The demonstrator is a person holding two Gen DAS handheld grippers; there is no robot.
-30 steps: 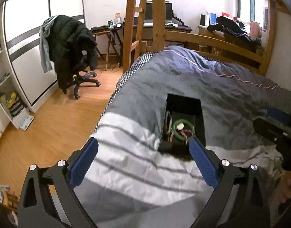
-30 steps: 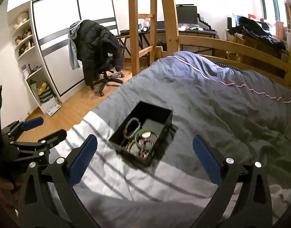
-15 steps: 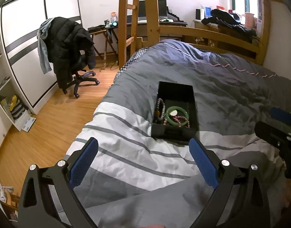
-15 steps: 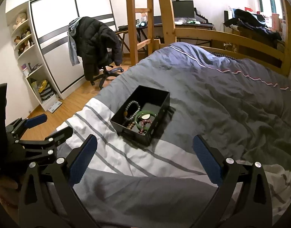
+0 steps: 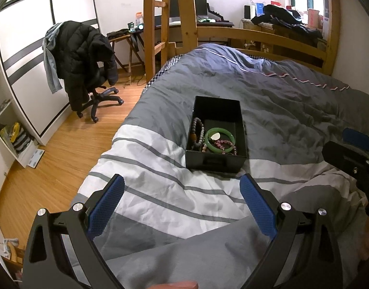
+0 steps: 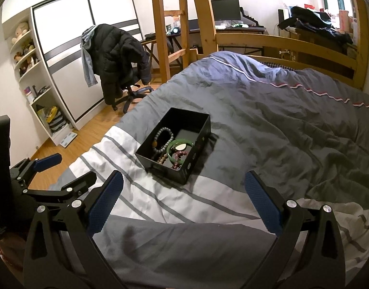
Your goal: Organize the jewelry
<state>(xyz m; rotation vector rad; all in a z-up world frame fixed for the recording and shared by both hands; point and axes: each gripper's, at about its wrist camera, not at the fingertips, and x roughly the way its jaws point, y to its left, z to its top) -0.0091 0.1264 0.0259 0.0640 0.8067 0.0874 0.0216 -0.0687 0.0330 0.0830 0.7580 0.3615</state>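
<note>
A black open box (image 5: 242, 126) (image 6: 196, 149) rests on the grey striped duvet. Inside lie a green bangle (image 5: 219, 138) (image 6: 171, 153), a grey bead bracelet (image 5: 199, 130) (image 6: 164, 136) and a dark red bead bracelet (image 5: 225, 144) (image 6: 181, 155). My left gripper (image 5: 182, 187) stands open and empty, well short of the box. My right gripper (image 6: 183, 183) is open too, empty, a little back from the box. The left gripper (image 6: 64, 171) also shows at the left edge of the right wrist view, and the right gripper (image 5: 348, 144) at the right edge of the left wrist view.
The duvet (image 5: 293, 101) covers a wooden-framed bed (image 5: 256, 33). An office chair with a black jacket (image 5: 81, 57) stands on the wood floor to the left. White shelves (image 6: 35, 77) and sliding doors line the left wall. A desk with a monitor (image 6: 225, 7) stands behind.
Both grippers have drawn back and risen from the box, which now sits farther away and shows in full. The jewelry stays inside the box.
</note>
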